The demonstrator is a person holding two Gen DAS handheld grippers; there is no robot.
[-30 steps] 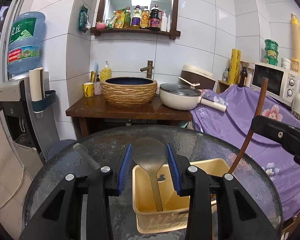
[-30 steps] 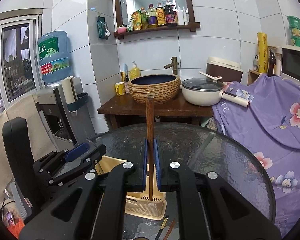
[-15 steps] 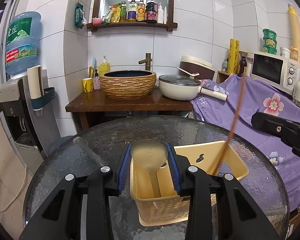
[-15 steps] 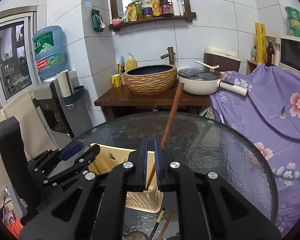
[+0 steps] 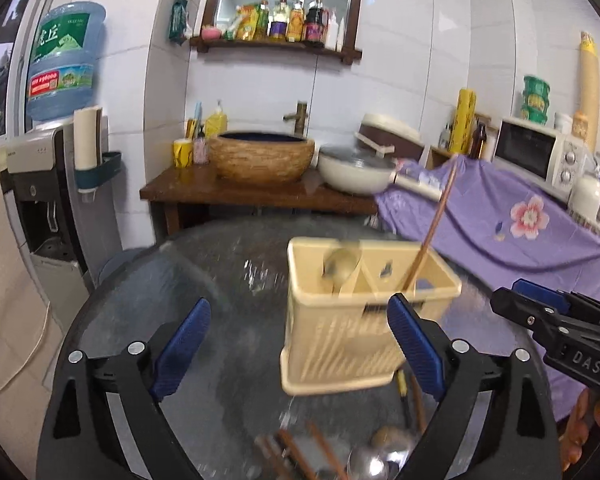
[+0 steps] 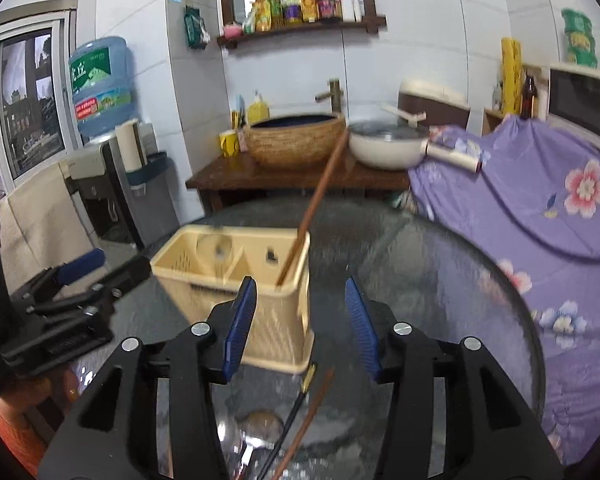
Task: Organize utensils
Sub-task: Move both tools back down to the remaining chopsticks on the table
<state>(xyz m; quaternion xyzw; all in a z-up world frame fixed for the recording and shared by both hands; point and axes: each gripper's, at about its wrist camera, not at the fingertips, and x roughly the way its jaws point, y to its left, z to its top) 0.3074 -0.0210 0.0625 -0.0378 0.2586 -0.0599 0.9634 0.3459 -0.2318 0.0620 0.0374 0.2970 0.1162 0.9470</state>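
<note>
One cream utensil basket [image 5: 340, 332] stands on one round glass table [image 5: 148, 292], with two compartments showing inside it. It holds two utensils: one spoon [image 5: 338, 268] and one long wooden-handled utensil [image 5: 432, 228]. In front of it lie at least two loose sticks [image 6: 304, 420], one metal spoon [image 5: 368, 466], and two grippers: left gripper [image 5: 300, 344], right gripper [image 6: 300, 320].

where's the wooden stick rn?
In the caddy's right compartment, leaning up and to the right: wooden stick in the right wrist view, in the left. A spoon stands in the left compartment; neither gripper is touching the stick.
</note>
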